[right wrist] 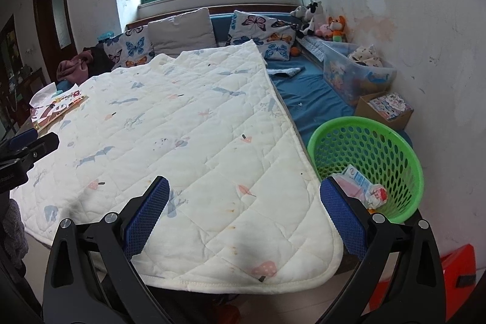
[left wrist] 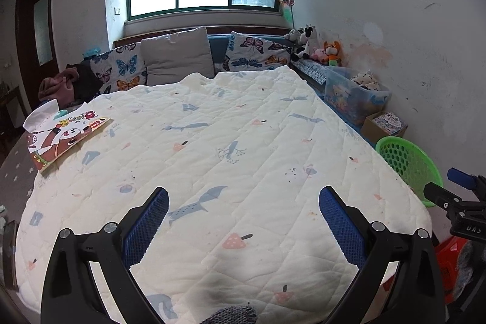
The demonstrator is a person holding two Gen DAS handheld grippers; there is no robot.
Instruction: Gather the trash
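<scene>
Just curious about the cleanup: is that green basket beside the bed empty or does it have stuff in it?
Not empty. The green basket holds crumpled packaging at its bottom.

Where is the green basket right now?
The green basket sits off the quilt's right edge in the right wrist view, before the cardboard box, with trash inside.

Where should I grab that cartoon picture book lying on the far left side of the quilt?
Take the picture book by its near long edge with the left gripper, coming in low from the front. It lies flat on the quilt, so only an edge gives the fingers something to pinch; that edge looks clear of the white paper behind it.
</scene>
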